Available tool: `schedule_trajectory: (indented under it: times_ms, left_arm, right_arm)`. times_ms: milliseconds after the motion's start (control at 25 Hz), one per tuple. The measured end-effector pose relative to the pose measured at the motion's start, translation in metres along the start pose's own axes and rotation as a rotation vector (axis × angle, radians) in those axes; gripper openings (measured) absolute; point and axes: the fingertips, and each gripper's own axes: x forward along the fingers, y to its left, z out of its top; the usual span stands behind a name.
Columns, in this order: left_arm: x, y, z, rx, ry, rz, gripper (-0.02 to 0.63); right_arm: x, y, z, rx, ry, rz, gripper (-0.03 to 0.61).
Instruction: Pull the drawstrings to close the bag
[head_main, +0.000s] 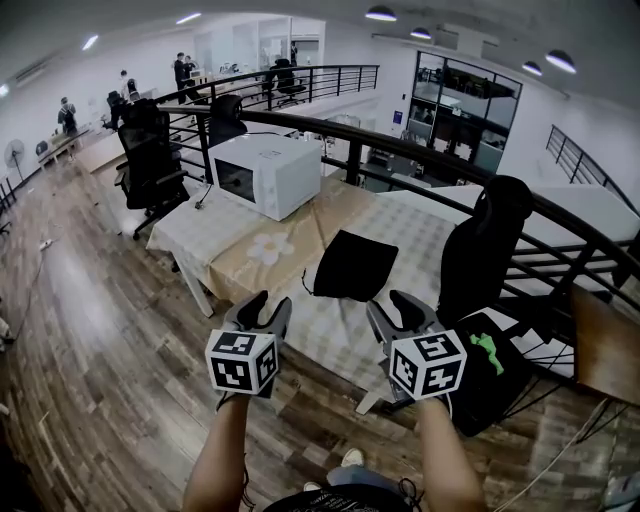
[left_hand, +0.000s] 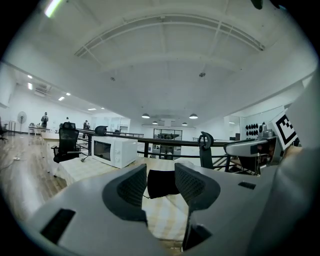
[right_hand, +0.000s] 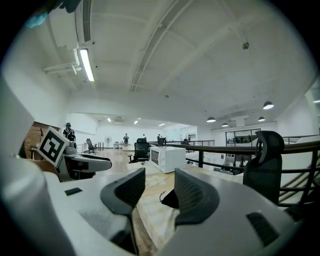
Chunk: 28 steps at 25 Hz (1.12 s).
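Note:
A black drawstring bag (head_main: 355, 265) lies flat on the checked tablecloth (head_main: 430, 235), a thin cord (head_main: 305, 285) trailing from its left corner. Both grippers hover short of the table's near edge, apart from the bag. My left gripper (head_main: 270, 303) is open and empty, and in the left gripper view the bag (left_hand: 161, 184) shows beyond the gap of the left gripper (left_hand: 160, 172). My right gripper (head_main: 388, 303) is open and empty too; in the right gripper view the bag (right_hand: 170, 200) lies ahead of the right gripper (right_hand: 160, 176), partly hidden by its right jaw.
A white microwave (head_main: 265, 172) stands at the table's far left. A black office chair (head_main: 480, 255) sits at the table's right side, another (head_main: 150, 160) off to the left. A black railing (head_main: 400, 135) runs behind the table. Wooden floor lies below.

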Motion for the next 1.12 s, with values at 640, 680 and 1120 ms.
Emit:
schedule_trajectory:
  times_ms: [640,680,1120]
  left_arm:
    - [0.09,0.002,0.009,0.044,0.024,-0.039,0.176]
    - [0.101,0.003,0.011,0.047,0.026,-0.045,0.176]
    - [0.232,0.006,0.033,0.067,0.05,-0.102,0.176]
  right_arm:
    - [0.054,-0.067,-0.007,0.052,-0.001,-0.06,0.17]
    - [0.061,-0.073,-0.007,0.057,0.0,-0.066,0.17]
    - [0.141,-0.164,-0.004,0.089,0.015,-0.111,0.17]
